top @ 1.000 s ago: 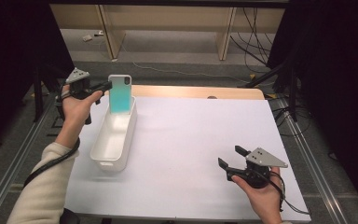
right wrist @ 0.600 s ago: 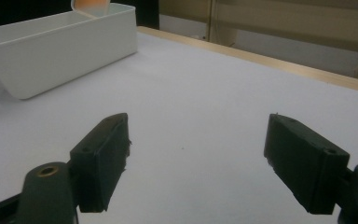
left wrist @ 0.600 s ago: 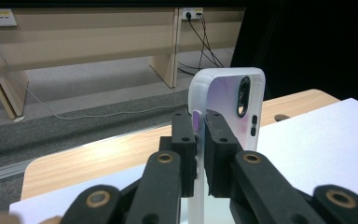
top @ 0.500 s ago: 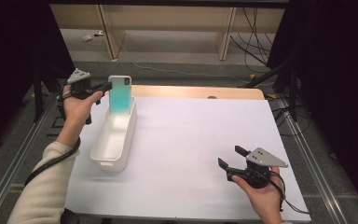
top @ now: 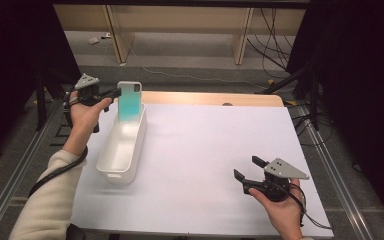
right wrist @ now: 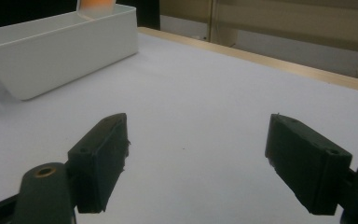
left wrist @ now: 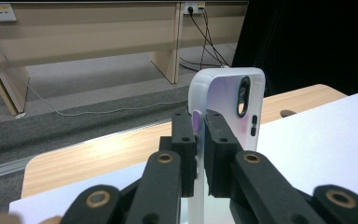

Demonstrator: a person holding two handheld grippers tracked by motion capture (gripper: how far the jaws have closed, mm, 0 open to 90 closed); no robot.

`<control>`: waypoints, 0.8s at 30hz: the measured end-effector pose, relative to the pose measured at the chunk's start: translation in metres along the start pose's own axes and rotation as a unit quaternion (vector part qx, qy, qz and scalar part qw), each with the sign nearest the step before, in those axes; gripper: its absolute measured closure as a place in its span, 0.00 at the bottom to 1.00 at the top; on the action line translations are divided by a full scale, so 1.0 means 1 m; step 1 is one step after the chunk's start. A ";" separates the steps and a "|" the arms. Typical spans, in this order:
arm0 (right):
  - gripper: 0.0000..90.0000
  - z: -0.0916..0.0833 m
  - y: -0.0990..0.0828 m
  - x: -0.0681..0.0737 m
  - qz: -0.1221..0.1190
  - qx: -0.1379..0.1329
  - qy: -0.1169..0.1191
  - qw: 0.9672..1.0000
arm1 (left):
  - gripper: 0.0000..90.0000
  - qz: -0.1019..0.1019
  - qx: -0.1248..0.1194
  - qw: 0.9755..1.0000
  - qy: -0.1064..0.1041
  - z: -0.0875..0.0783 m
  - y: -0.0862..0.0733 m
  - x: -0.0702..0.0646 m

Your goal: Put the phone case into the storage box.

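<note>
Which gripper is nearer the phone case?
Left. The left gripper is shut on the phone case, held upright over the white bin. The right gripper sits open far across the table.

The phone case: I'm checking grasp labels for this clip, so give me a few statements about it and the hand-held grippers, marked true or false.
1. The left hand-held gripper is shut on the phone case. True.
2. The phone case lies flat on the table. False: it stands upright over the far end of the white bin.
3. The right hand-held gripper is open and holds nothing. True.
4. The right hand-held gripper is touching the white bin. False: it is well apart from it.
</note>
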State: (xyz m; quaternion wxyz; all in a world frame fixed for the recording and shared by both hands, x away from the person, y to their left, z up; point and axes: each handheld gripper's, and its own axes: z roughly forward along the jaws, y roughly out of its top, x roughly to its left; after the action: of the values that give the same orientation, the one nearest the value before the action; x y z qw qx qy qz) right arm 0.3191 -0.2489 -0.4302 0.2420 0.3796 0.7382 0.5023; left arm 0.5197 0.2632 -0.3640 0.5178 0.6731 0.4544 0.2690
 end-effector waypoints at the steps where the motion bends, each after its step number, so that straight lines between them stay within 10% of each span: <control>1: 0.25 0.000 0.000 0.000 0.001 0.001 0.000 1.000 | 0.93 0.001 0.001 1.000 0.001 0.001 -0.001 0.001; 24: 0.25 0.001 0.000 0.001 0.000 -0.001 0.001 1.000 | 0.93 -0.001 0.010 1.000 0.005 0.011 -0.006 0.006</control>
State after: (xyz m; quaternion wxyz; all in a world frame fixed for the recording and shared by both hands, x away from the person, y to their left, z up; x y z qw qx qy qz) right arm 0.3191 -0.2480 -0.4309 0.2420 0.3792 0.7376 0.5036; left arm 0.5291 0.2640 -0.3740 0.5091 0.6764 0.4600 0.2677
